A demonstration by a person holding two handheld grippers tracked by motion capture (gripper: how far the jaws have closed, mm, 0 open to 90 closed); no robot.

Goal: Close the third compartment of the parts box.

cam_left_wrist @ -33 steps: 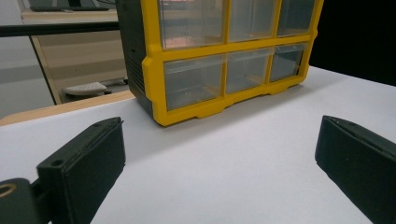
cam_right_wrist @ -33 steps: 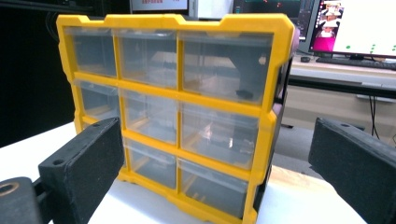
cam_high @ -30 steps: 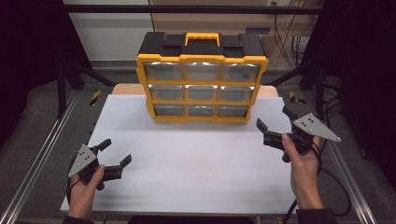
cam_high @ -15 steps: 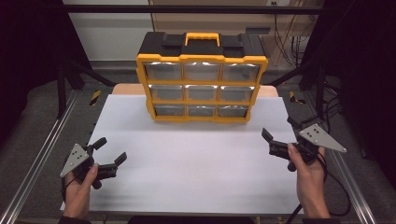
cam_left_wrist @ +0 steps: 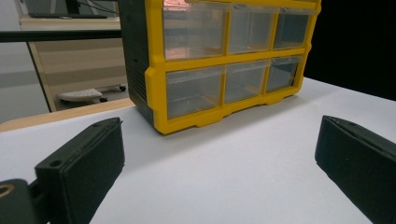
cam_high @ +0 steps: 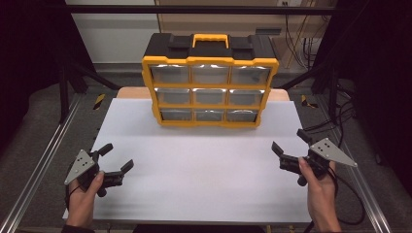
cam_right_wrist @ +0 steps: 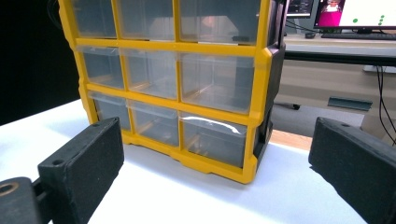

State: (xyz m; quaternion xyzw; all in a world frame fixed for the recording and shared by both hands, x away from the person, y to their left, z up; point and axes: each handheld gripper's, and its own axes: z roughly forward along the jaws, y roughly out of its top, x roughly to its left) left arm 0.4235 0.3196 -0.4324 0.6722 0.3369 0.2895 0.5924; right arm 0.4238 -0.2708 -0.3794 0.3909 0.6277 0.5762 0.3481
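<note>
Left gripper and right gripper, jaws spread and empty, near the table's front corners. Drawer organiser upright at the far edge, centred, drawers facing the person, long axis left to right. Probably rigid, bulky, slippery plastic; best grasped by the top handle.
</note>
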